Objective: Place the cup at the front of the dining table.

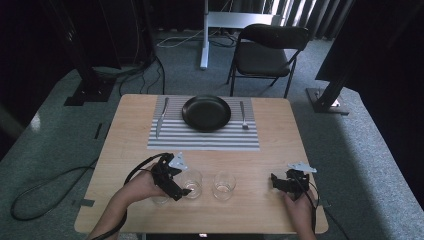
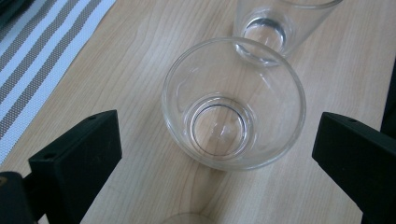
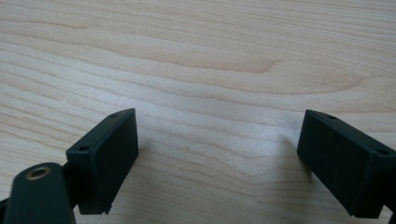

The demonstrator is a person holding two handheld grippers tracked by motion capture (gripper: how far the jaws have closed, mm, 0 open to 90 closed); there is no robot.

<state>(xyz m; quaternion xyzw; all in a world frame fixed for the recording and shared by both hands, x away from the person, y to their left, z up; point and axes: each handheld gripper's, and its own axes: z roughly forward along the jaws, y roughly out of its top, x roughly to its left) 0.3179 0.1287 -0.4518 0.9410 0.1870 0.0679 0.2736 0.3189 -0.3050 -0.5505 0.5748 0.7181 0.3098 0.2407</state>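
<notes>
Two clear empty glasses stand side by side on the wooden table near its front edge. The left glass [image 1: 192,183] [image 2: 233,105] sits between the jaws of my left gripper [image 1: 183,189] [image 2: 219,140], which is open, with a gap on both sides. The right glass [image 1: 224,185] [image 2: 273,28] stands just beyond it. A curved rim of what looks like a third glass [image 1: 160,200] [image 2: 187,218] shows close under the left hand. My right gripper [image 1: 276,182] [image 3: 219,140] rests open over bare wood at the front right, with nothing between its jaws.
A striped placemat [image 1: 200,140] lies at the back of the table with a black plate [image 1: 206,113] on it, a knife [image 1: 161,118] to its left and a fork [image 1: 243,115] to its right. A black folding chair [image 1: 267,52] stands behind the table.
</notes>
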